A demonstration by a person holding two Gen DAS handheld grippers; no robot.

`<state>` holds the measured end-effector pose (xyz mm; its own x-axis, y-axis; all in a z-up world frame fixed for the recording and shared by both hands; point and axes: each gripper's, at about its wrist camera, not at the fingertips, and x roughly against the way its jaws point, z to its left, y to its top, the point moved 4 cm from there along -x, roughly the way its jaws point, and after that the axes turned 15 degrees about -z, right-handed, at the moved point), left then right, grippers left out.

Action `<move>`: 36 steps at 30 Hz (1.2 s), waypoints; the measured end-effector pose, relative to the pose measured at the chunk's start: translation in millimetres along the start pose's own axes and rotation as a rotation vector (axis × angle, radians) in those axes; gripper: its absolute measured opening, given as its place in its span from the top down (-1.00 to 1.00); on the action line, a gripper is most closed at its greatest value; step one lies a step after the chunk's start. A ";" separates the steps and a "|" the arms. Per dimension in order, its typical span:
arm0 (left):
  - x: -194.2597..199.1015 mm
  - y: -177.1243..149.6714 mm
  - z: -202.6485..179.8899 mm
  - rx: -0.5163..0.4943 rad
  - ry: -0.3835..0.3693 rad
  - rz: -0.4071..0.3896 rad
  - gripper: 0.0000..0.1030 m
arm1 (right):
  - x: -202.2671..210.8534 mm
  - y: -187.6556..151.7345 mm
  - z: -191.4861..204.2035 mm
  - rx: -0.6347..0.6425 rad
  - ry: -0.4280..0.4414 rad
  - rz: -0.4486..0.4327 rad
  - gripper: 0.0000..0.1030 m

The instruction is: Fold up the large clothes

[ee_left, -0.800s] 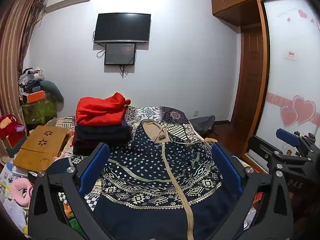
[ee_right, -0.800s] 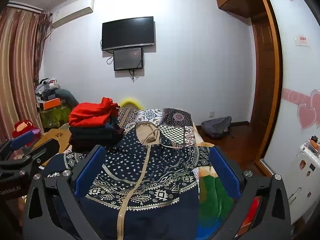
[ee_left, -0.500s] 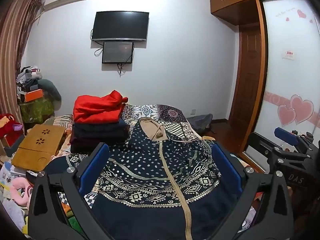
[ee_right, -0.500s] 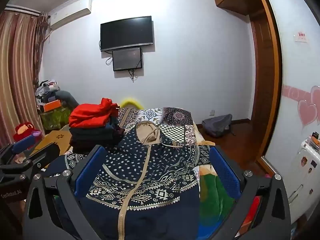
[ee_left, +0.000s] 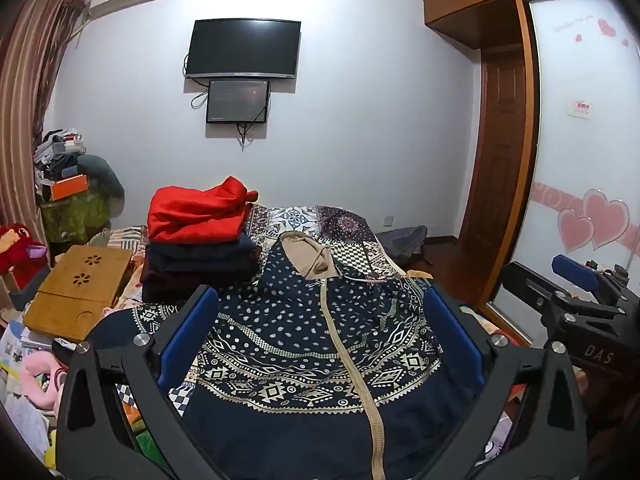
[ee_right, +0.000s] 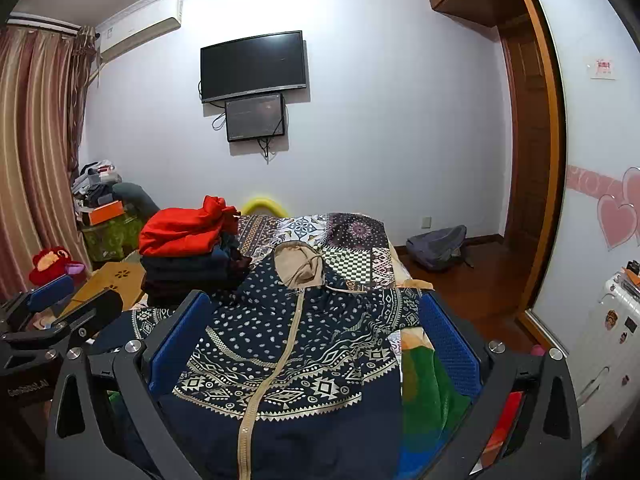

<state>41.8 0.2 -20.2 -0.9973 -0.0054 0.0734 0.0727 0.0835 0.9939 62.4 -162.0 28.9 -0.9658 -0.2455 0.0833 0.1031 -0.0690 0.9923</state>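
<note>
On the bed [ee_left: 352, 220] a zipped hoodie [ee_left: 320, 344] lies flat, unfolded. Left gripper [ee_left: 320, 328] and right gripper [ee_right: 316, 328] hover wide open, empty; next, probably, grab a sleeve.

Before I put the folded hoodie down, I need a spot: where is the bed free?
Free: the patchwork bedspread beyond the hood, right of the clothes stack. Crowded: the hoodie covers the near bed; the wooden tray and clutter fill the left.
</note>
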 end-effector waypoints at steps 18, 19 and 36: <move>-2.6 -0.5 5.4 0.016 0.014 0.011 -1.00 | -3.8 -3.7 5.4 0.007 0.013 0.020 -1.00; -2.7 -0.5 6.3 0.017 0.016 0.011 -1.00 | -4.0 -3.8 5.8 0.008 0.014 0.021 -1.00; -1.3 -2.3 10.6 0.031 0.026 0.014 -1.00 | -4.4 -2.6 13.5 0.026 0.024 0.030 -1.00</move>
<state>42.8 10.7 -23.5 -0.9955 -0.0300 0.0894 0.0854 0.1149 0.9897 63.2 -147.6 27.2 -0.9562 -0.2707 0.1113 0.1257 -0.0363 0.9914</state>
